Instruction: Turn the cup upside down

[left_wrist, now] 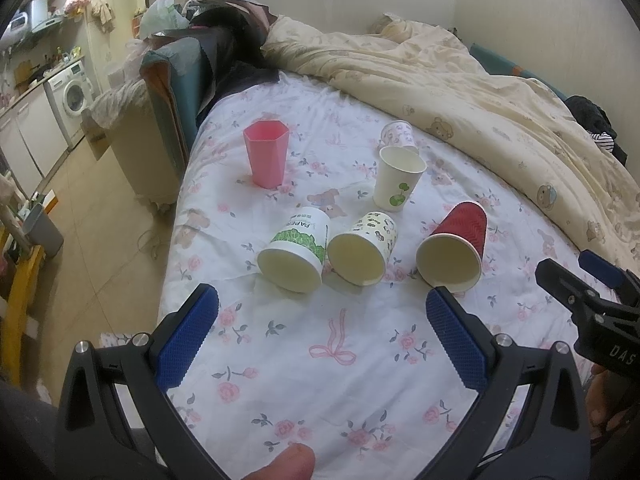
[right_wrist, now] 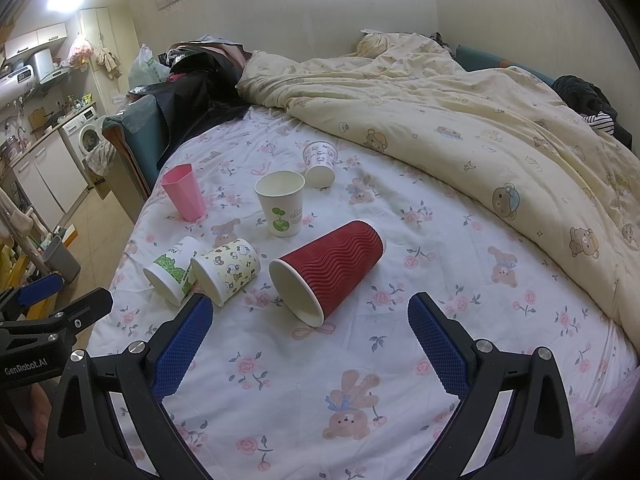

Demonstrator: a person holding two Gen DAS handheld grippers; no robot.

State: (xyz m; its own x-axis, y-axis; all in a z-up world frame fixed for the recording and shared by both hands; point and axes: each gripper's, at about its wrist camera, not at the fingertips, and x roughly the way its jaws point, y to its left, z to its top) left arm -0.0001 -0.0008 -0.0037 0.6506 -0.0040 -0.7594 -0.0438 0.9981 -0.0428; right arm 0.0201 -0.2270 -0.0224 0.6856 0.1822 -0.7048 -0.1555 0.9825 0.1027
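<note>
Several cups sit on the floral bed sheet (left_wrist: 340, 360). A pink faceted cup (left_wrist: 266, 153) (right_wrist: 185, 192) and a white cup with a green sprout (left_wrist: 399, 178) (right_wrist: 281, 203) stand upright. A red ribbed cup (left_wrist: 454, 246) (right_wrist: 326, 268), a cartoon-print cup (left_wrist: 364, 247) (right_wrist: 226, 270), a green-leaf cup (left_wrist: 296, 250) (right_wrist: 172, 270) and a small printed cup (left_wrist: 397, 133) (right_wrist: 320, 162) lie on their sides. My left gripper (left_wrist: 322, 300) is open and empty, just short of the lying cups. My right gripper (right_wrist: 310, 308) is open and empty, with the red cup's mouth between its tips.
A rumpled cream quilt (right_wrist: 460, 128) covers the bed's far and right side. The bed's left edge drops to a tiled floor (left_wrist: 104, 216) with a washing machine (left_wrist: 74, 90) and a grey bin (left_wrist: 42, 230). Dark clothes (left_wrist: 224, 40) pile at the bed's far left.
</note>
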